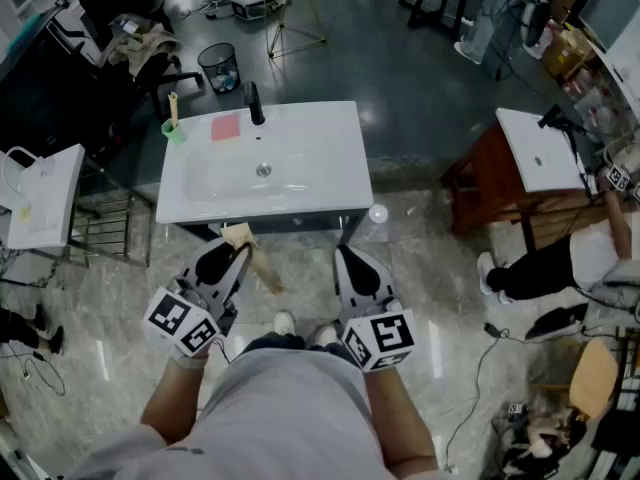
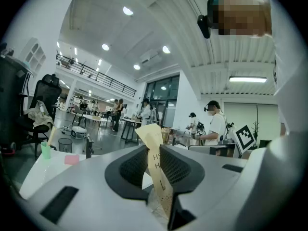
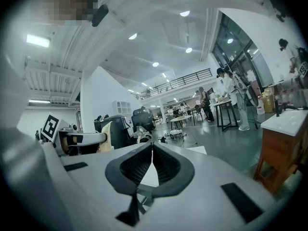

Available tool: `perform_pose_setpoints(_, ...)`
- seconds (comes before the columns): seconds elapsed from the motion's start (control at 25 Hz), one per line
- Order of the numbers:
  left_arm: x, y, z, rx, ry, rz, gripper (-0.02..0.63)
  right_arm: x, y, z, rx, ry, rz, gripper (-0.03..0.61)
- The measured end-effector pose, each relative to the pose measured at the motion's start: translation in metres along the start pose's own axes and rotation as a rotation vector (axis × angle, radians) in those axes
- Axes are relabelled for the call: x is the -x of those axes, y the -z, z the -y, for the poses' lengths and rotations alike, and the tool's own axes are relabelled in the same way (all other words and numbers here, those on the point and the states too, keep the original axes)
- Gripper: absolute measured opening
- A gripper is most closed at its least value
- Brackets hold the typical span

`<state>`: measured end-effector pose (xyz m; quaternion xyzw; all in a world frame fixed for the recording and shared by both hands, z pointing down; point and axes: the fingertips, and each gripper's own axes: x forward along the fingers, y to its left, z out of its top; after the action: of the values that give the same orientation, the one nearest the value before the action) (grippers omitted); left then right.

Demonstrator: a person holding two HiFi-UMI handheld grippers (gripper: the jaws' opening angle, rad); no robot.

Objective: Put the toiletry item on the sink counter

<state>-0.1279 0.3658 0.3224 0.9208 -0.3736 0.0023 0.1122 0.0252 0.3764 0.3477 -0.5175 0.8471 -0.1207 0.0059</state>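
Note:
In the head view a white sink counter (image 1: 320,133) stands just ahead of me, with a black faucet (image 1: 254,103), a pink pad (image 1: 226,127) and a green cup (image 1: 174,131) holding a stick at its far left. My left gripper (image 1: 237,251) is below the counter's front edge, shut on a beige paper packet (image 1: 257,258) that sticks out past the jaws. In the left gripper view the packet (image 2: 150,134) stands upright, pinched between the black pads of the left gripper (image 2: 153,153). My right gripper (image 1: 345,255) hangs beside it, and in the right gripper view this gripper (image 3: 152,149) is shut with nothing in it.
A black wire bin (image 1: 218,67) and a dark chair (image 1: 130,28) stand beyond the counter. Another white basin (image 1: 45,198) is at the left. A second basin sits on a wooden table (image 1: 490,183) at the right, where a person (image 1: 560,258) stands.

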Motion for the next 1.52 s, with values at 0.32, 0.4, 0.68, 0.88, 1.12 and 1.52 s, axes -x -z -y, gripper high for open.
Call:
perform_pose_setpoints(0.32, 0.0, -0.007, -0.024, 0.001, 0.035, 0.012, 0.085, -0.03, -0.002, -0.013, 0.025, 0.015, -0.017, 0.023)
perform_pose_setpoints(0.4, 0.003, -0.009, -0.038, 0.009, 0.041, 0.009, 0.086, -0.042, -0.003, -0.02, 0.042, 0.016, -0.024, 0.023)
perform_pose_setpoints(0.68, 0.014, -0.005, -0.095, 0.015, 0.057, -0.011, 0.085, -0.074, -0.005, -0.023, 0.0, 0.084, 0.03, 0.025)
perform_pose_setpoints(0.88, 0.012, -0.004, -0.118, 0.014, 0.047, -0.028, 0.086, -0.088, -0.01, -0.009, -0.029, 0.137, 0.06, 0.025)
perform_pose_setpoints(1.12, -0.007, 0.003, -0.14, 0.015, 0.019, -0.025, 0.086, -0.116, -0.005, 0.011, -0.03, 0.132, 0.065, 0.025)
perform_pose_setpoints(1.52, -0.069, 0.006, -0.154, 0.013, -0.059, -0.041, 0.085, -0.161, -0.004, 0.07, -0.049, 0.051, 0.029, 0.025)
